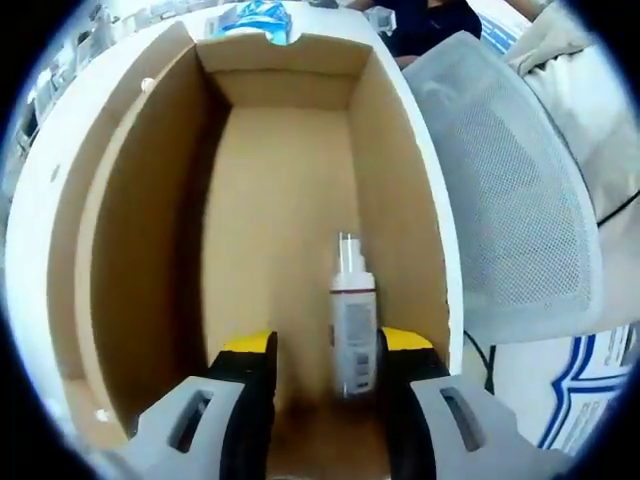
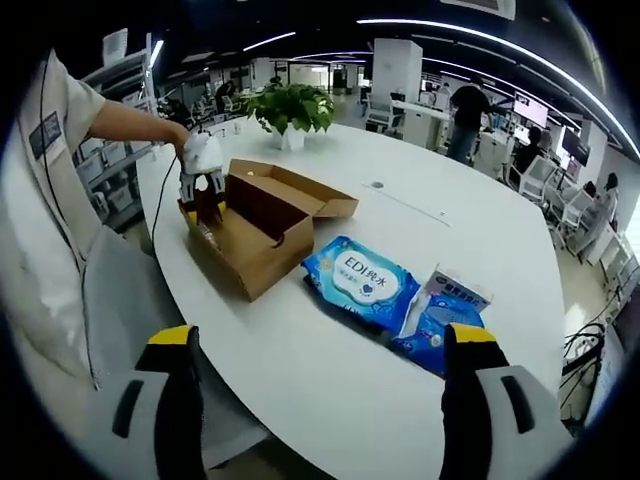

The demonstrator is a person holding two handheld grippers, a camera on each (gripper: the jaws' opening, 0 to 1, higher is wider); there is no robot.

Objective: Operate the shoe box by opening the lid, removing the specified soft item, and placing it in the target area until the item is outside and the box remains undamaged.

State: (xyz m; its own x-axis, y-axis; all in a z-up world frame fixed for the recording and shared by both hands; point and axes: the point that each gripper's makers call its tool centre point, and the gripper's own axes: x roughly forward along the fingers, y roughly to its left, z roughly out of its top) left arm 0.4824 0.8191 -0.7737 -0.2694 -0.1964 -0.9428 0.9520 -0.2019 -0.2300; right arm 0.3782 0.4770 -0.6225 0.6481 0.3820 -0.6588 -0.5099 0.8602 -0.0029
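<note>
The brown shoe box is open, and I look down its bare cardboard inside. A small white spray bottle with a red band is on the box floor. It sits between the yellow-tipped jaws of my left gripper, close to the right jaw; the gripper is open. In the right gripper view the box sits on the white table with its lid flipped back. A hand holds the left gripper at the box's end. A blue wet-wipes pack lies outside the box. My right gripper is open and empty.
A second blue and white pack lies beside the wipes. A potted plant stands at the table's far side. A grey mesh chair is next to the box, at the table's edge. People stand at desks in the background.
</note>
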